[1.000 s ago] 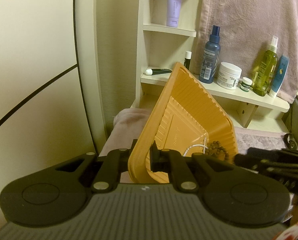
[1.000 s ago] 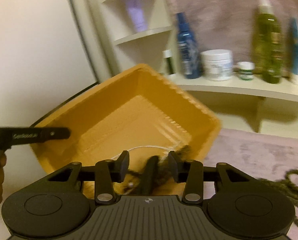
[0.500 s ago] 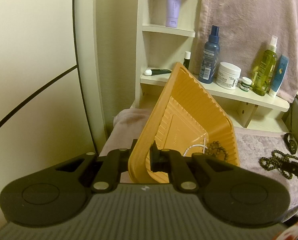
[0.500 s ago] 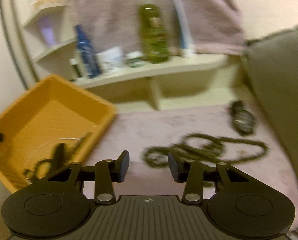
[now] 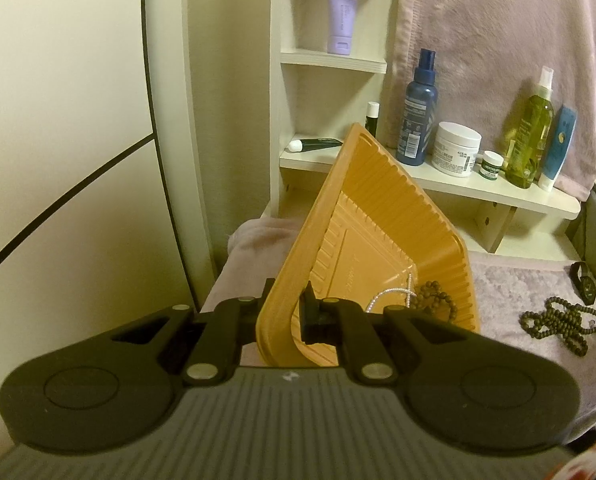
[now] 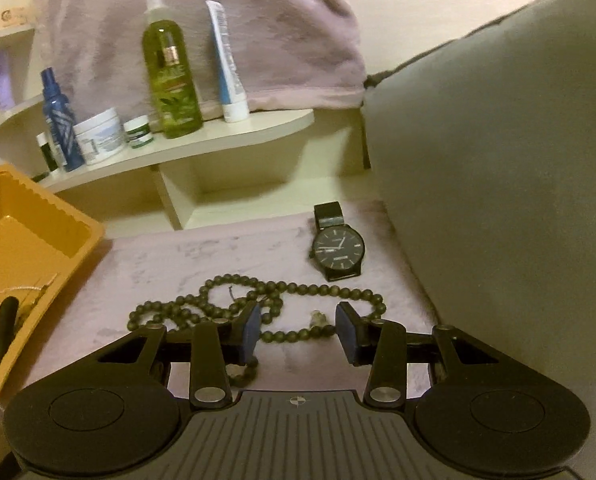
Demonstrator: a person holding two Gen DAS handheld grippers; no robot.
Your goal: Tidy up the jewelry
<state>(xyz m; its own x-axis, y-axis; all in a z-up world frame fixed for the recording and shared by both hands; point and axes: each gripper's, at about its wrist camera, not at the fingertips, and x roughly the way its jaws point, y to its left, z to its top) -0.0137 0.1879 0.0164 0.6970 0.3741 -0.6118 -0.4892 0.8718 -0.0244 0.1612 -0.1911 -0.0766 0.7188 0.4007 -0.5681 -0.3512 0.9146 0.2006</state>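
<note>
A soft, short-pile mauve cloth (image 6: pixel 226 252) is spread over the work surface. A pale shelf unit (image 6: pixel 234 136) with a curved edge stands behind it and carries plastic bottles, tubes and 2 white jars.

A rectangular orange plastic tray (image 5: pixel 381 216) with ribbed walls and a thin flanged rim is held tilted, with 1 corner raised. A fine silver chain (image 5: pixel 393 292) and a dark bead bracelet (image 5: pixel 437 300) are gathered at the tray's low side.

A long strand of round, matte dark beads (image 6: pixel 298 292) lies looped on the cloth, outside the tray. A wristwatch (image 6: pixel 337 248) with a round black dial and a dark band lies flat just beyond the strand.

The left gripper (image 5: pixel 288 312) is clamped on the tray's near rim, with 1 finger outside the wall and 1 inside.

The right gripper (image 6: pixel 298 330) is positioned low over the bead strand. Its jaws stand partly apart, and nothing is gripped. The beads are seen between and behind the blue-padded fingers (image 6: pixel 347 334); contact with the pads cannot be confirmed.
</note>
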